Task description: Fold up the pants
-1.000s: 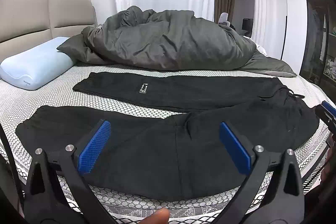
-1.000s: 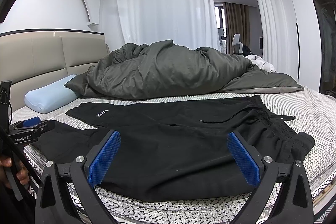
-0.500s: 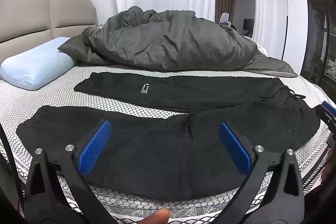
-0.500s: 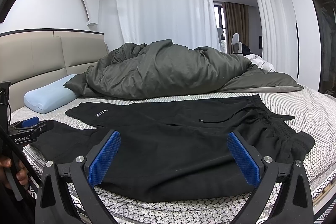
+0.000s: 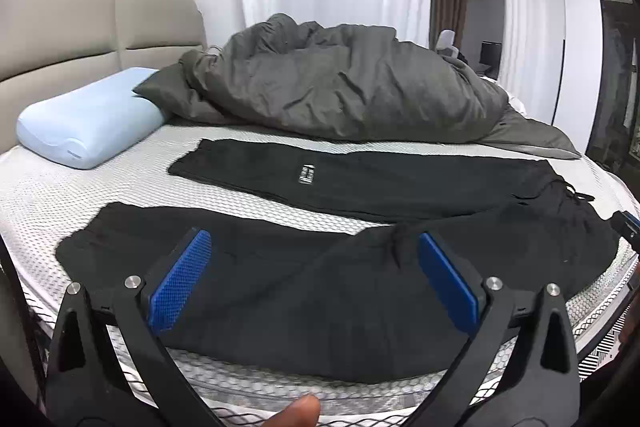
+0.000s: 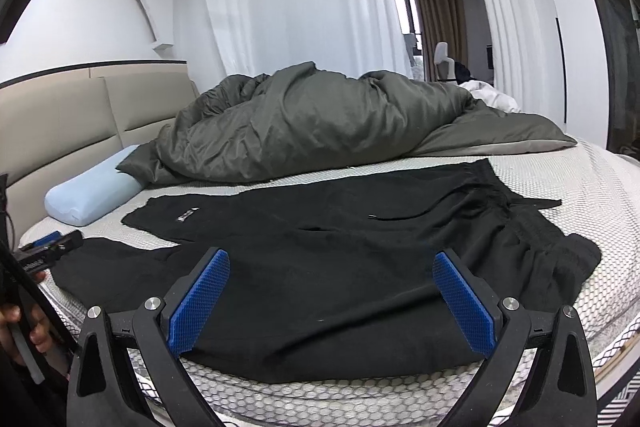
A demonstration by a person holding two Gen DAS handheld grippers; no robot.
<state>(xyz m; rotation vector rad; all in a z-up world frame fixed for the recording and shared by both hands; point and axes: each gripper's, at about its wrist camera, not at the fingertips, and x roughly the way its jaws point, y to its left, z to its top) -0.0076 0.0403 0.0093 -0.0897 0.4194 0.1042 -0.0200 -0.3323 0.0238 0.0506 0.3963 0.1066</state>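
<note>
Black pants (image 5: 360, 291) of a soft, matte, fleece-like cloth lie spread flat across the lower half of both views, on a mattress (image 5: 36, 203) whose white cover is quilted in a small honeycomb pattern. The two legs run toward the left of the frame and part in a narrow V; the farther leg carries a small white printed label (image 5: 307, 173). The gathered, ribbed waistband (image 6: 532, 227) with its thin drawstring (image 6: 404, 215) bunches at the right of the right wrist view.

The left gripper (image 5: 314, 285) has its jaws wide apart, empty, with ridged blue pads on black plastic fingers (image 5: 178, 287); between them, lower centre, lies the nearer leg and the crotch seam, beyond the tips and not touching. The right gripper (image 6: 330, 297) likewise stands with jaws spread and bare, the seat of the pants framed between the pads, apart from them.

Behind the pants, mid-frame, a crumpled dark grey duvet (image 5: 344, 87) with a slight sheen is heaped. At the left sits a smooth, contoured pale blue pillow (image 5: 86, 123) against a beige padded headboard (image 5: 80, 23). White sheer curtains (image 6: 288, 3) hang in vertical folds at the top.
</note>
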